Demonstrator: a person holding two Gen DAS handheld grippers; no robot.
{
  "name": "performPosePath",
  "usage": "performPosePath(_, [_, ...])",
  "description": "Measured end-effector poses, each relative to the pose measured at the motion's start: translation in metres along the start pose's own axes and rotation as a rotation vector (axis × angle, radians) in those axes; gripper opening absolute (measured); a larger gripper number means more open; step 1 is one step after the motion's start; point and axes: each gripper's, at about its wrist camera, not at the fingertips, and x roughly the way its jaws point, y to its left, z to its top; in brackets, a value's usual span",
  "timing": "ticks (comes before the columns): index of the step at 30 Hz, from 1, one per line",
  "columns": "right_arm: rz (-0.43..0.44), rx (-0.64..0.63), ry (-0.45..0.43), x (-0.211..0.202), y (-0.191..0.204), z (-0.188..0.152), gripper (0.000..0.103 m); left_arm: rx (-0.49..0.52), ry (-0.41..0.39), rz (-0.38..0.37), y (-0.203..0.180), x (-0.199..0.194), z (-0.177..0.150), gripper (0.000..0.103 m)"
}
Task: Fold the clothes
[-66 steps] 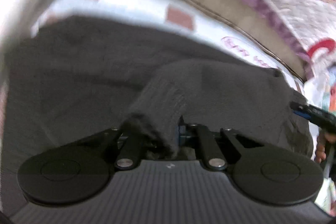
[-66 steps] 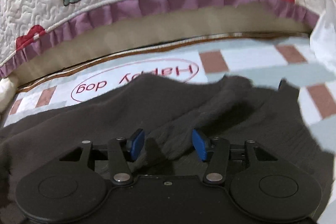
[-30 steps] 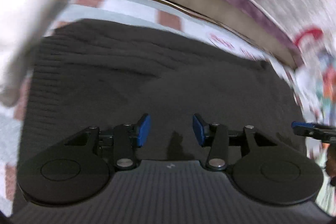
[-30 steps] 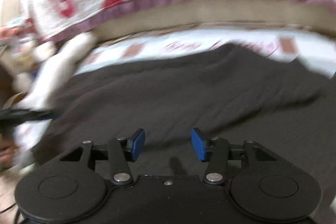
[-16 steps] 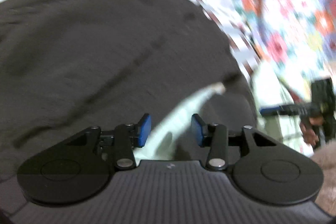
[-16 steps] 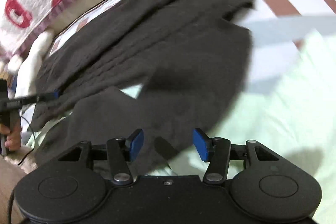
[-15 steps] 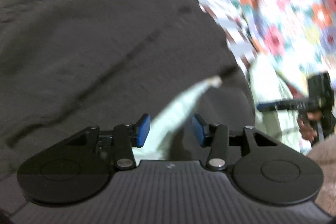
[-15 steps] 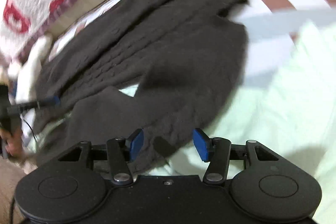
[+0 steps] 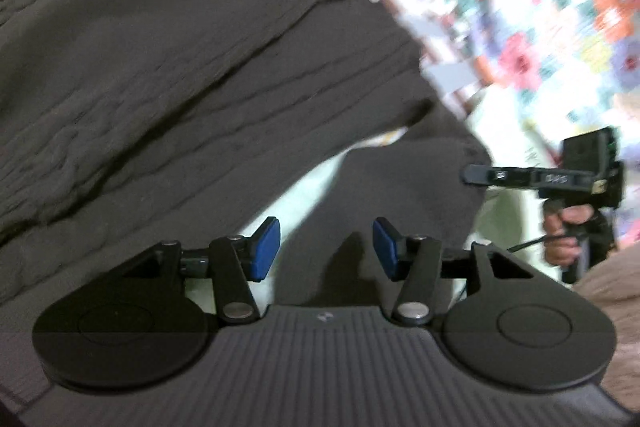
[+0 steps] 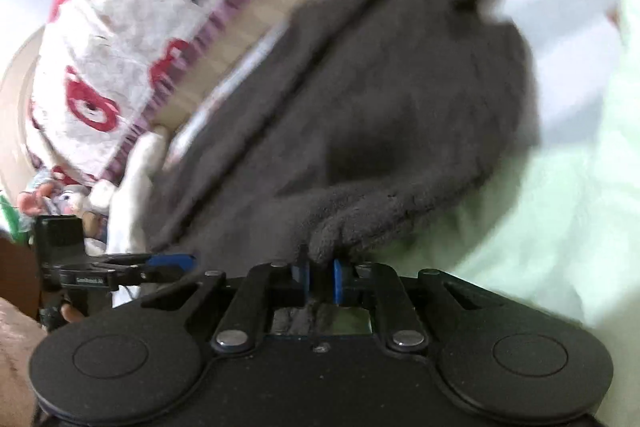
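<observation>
Your dark knit sweater [image 9: 180, 75] lies spread on the bed over a pale green sheet [image 10: 560, 219]. Your right gripper [image 10: 320, 285] is pinched on its near hem; your left gripper [image 9: 326, 251] hangs spread wide above that hem. It's thick, limp knit that sags and stretches, so grip the hem deep

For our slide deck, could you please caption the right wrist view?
Right claw shut on the dark knit sweater hem, over pale green bedding.
</observation>
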Motion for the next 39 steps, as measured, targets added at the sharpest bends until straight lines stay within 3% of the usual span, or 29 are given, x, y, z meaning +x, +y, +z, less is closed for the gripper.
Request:
performPosePath(4, [0.055,-0.055,-0.088,-0.004,0.021,0.021,0.013,0.035,-0.142,0.009,-0.010,-0.020,0.005,0.048])
performPosePath(6, [0.090,-0.119,-0.109,0.000,0.034,0.040,0.013,0.012,-0.187,-0.023,-0.009,-0.026,0.007,0.048])
performPosePath(11, [0.181,-0.219,-0.138,0.018,0.065,0.089,0.012,0.001,-0.203,-0.021,-0.009,-0.029,0.005,0.050])
performPosePath(15, [0.165,-0.296,-0.108,0.049,0.082,0.114,0.012,0.036,-0.245,0.053,-0.018,-0.026,0.008,0.050])
performPosePath(18, [0.091,-0.297,-0.063,0.078,0.083,0.131,0.012,0.092,-0.315,0.090,-0.028,-0.024,0.020,0.056])
performPosePath(21, [-0.008,-0.218,-0.041,0.098,0.073,0.140,0.013,0.064,-0.279,0.063,-0.028,-0.005,0.037,0.061])
performPosePath(23, [-0.031,-0.160,-0.052,0.107,0.060,0.142,0.013,0.024,-0.202,0.060,-0.026,0.018,0.043,0.063])
performPosePath(28, [-0.060,-0.032,-0.057,0.109,0.052,0.140,0.018,0.025,-0.073,0.168,-0.024,0.057,0.038,0.064])
performPosePath(31, [-0.074,-0.144,-0.104,0.085,0.069,0.132,0.030,0.065,-0.026,0.202,-0.025,0.070,0.031,0.065])
performPosePath(35, [-0.252,-0.387,-0.083,0.062,0.079,0.116,0.033,0.088,-0.001,0.274,-0.021,0.081,0.025,0.060])
performPosePath(37, [-0.345,-0.497,-0.061,0.054,0.079,0.105,0.037,0.091,-0.012,0.318,-0.017,0.082,0.026,0.048])
performPosePath(39, [-0.365,-0.507,-0.046,0.051,0.072,0.089,0.041,0.101,-0.060,0.359,-0.013,0.069,0.035,0.028])
